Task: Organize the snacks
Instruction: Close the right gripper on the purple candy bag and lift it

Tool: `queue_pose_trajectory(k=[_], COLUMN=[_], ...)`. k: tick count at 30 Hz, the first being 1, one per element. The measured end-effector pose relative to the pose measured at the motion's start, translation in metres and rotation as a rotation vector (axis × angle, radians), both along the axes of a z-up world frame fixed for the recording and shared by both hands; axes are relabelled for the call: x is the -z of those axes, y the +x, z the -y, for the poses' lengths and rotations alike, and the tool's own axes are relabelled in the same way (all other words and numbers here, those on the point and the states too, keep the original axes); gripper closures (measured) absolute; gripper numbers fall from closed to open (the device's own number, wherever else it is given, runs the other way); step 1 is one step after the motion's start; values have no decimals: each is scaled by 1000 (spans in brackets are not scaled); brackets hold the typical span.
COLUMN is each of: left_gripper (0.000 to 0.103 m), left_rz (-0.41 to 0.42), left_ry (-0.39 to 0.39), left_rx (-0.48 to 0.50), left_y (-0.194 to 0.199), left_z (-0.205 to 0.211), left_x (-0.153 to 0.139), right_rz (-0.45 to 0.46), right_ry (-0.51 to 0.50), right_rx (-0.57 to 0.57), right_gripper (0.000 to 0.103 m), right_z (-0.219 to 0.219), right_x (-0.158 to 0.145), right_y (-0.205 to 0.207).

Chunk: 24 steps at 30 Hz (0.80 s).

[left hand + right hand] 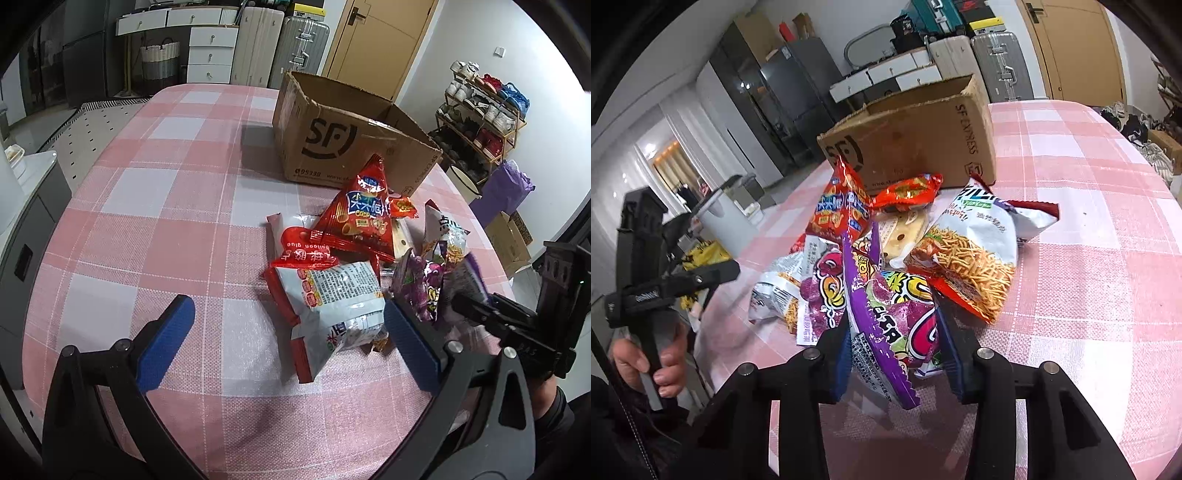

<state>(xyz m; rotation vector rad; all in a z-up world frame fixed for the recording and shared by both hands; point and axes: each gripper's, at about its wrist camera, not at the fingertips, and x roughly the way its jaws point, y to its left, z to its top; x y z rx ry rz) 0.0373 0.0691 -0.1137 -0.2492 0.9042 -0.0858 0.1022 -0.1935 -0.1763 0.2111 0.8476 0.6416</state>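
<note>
**Purple packet gripped, box waiting**

The right tongs (pixel 892 354) are clamped on the purple snack packet (pixel 882 321) at the near edge of the snack pile (pixel 923 251) on the desk (pixel 147 206). The left tongs (pixel 288 343) stand apart, straddling a white-and-red bag (pixel 332 306) without pressing it. The likely next move is lifting the packet clear and carrying it to the cardboard box (pixel 332 147) behind the pile. The visible part of the box interior looks empty.
</note>
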Motion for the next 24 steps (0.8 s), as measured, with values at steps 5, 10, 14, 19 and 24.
queue_pose_trajectory(k=[5, 10, 14, 19, 24], left_gripper=[1, 1, 1, 1, 1], left_rz=[-22, -42, -62, -85, -91], left_ry=[-4, -16, -23, -24, -14], left_rx=[9, 21, 29, 43, 57], left_y=[1, 1, 2, 8, 14], left_z=[2, 6, 10, 18, 28], left_x=[5, 10, 13, 17, 18], right_rz=[18, 48, 60, 72, 68], right_ry=[43, 52, 62, 68, 78], right_rx=[8, 15, 23, 27, 30], right_gripper=[61, 61, 61, 61, 61], right_z=[7, 10, 14, 17, 21], right_x=[-10, -21, -26, -29, -27], right_y=[-6, -13, -17, -21, -21])
